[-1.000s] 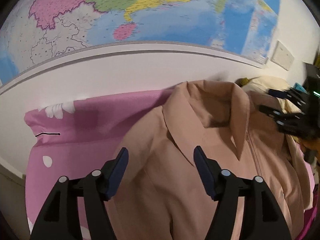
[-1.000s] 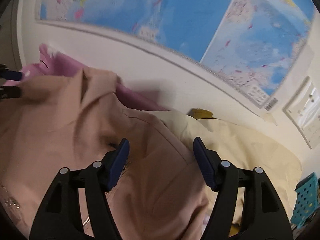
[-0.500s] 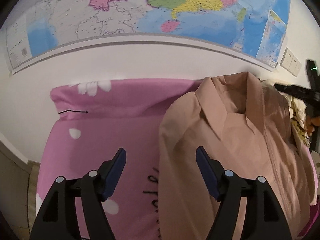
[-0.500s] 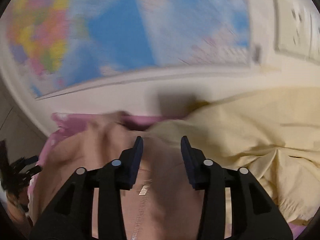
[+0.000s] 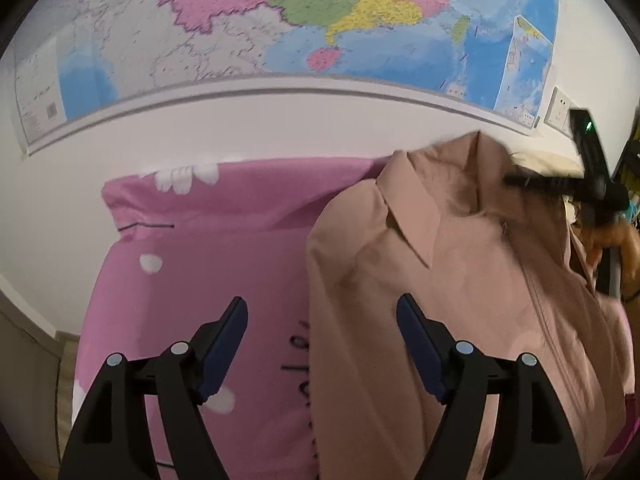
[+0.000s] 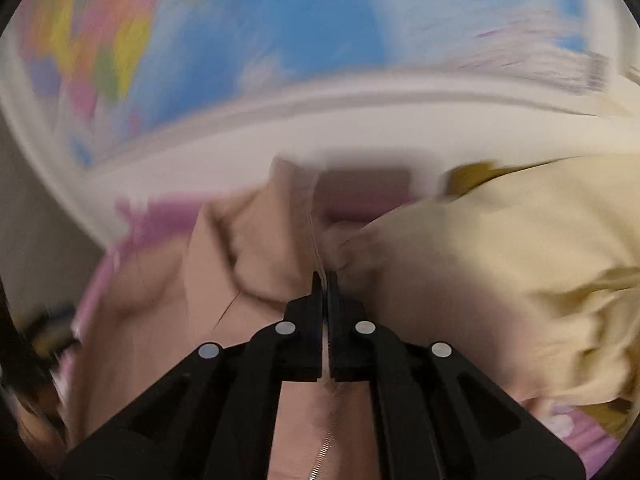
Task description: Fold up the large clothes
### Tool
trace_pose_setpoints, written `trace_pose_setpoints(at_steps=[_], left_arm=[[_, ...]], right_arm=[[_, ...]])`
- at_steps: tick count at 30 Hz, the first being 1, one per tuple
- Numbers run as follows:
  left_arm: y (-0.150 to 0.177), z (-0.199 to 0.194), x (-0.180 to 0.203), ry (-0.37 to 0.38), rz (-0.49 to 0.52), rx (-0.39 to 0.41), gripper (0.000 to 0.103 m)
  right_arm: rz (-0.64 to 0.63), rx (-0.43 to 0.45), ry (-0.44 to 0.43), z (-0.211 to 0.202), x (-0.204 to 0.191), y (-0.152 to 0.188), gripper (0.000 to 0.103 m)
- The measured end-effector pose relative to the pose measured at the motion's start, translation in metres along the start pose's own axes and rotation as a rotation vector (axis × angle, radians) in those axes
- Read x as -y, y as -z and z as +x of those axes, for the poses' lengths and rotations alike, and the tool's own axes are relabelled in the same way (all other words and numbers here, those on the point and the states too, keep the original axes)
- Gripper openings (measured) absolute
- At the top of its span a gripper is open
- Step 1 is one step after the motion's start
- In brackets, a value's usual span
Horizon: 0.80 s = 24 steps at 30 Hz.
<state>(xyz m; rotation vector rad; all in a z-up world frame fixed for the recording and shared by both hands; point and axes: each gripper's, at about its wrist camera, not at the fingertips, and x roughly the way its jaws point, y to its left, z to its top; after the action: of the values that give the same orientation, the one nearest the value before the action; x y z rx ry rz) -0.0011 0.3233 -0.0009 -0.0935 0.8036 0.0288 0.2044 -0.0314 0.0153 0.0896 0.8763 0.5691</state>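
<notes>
A tan zip-front jacket (image 5: 460, 300) with a wide collar lies on a pink bedsheet (image 5: 208, 248). My left gripper (image 5: 322, 308) hovers over the jacket's left shoulder edge. Its jaws are opening and the pads touch nothing; the cloth's edge lies below the gap. My right gripper (image 6: 325, 280) is shut on the jacket (image 6: 260, 264), pinching the front by the zip just below the collar. In the left wrist view the right gripper (image 5: 560, 182) shows as a black shape at the collar, with a hand behind it.
A pale yellow garment (image 6: 500, 272) is heaped against the jacket's right side. A white wall with a large map (image 5: 320, 20) runs close behind the bed. The bed's left edge (image 5: 86, 340) drops to the floor. A wall socket (image 5: 560, 108) sits far right.
The right gripper's jaws have closed onto the jacket front and the wrist has rolled. The left gripper has shifted left, from over the collar to the shoulder edge, and more pink sheet shows.
</notes>
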Motion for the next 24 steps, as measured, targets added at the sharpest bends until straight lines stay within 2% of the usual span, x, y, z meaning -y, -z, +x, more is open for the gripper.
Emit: trace_pose_setpoints(at_steps=[2,6,9,11,12,13,15,17,20,22,24], left_arm=[[0.007,0.002,-0.004,-0.009,0.003,-0.018,0.074],[0.023,0.003,-0.005,0.019,0.007,-0.056,0.074],[0.035,-0.006,0.002,0.062,0.034,-0.074,0.074],[0.045,-0.016,0.006,0.099,0.037,-0.086,0.074],[0.049,-0.018,0.008,0.111,0.036,-0.091,0.074],[0.054,-0.023,0.01,0.126,0.032,-0.096,0.074],[0.063,-0.03,0.016,0.166,0.022,-0.102,0.074],[0.074,-0.039,0.023,0.222,0.004,-0.112,0.074],[0.092,-0.05,0.04,0.267,0.02,-0.133,0.073],[0.104,-0.051,0.05,0.252,0.05,-0.164,0.049],[0.111,-0.051,0.048,0.257,0.03,-0.197,0.004]], right_arm=[[0.067,-0.021,-0.024,-0.002,0.018,-0.006,0.002],[0.077,-0.06,-0.005,0.006,0.021,-0.002,0.002],[0.074,-0.022,0.029,-0.009,0.018,0.001,0.016],[0.077,-0.003,0.015,-0.016,0.018,0.004,0.018],[0.072,0.005,0.009,-0.02,0.018,0.006,0.022],[0.063,0.012,-0.002,-0.029,0.016,0.009,0.032],[0.039,0.034,-0.02,-0.042,0.007,0.017,0.041],[0.009,0.05,-0.052,-0.062,0.004,0.028,0.046],[-0.04,0.053,-0.091,-0.089,0.0,0.056,0.057],[-0.069,0.035,-0.122,-0.102,0.0,0.08,0.059],[-0.09,0.003,-0.15,-0.109,-0.001,0.106,0.059]])
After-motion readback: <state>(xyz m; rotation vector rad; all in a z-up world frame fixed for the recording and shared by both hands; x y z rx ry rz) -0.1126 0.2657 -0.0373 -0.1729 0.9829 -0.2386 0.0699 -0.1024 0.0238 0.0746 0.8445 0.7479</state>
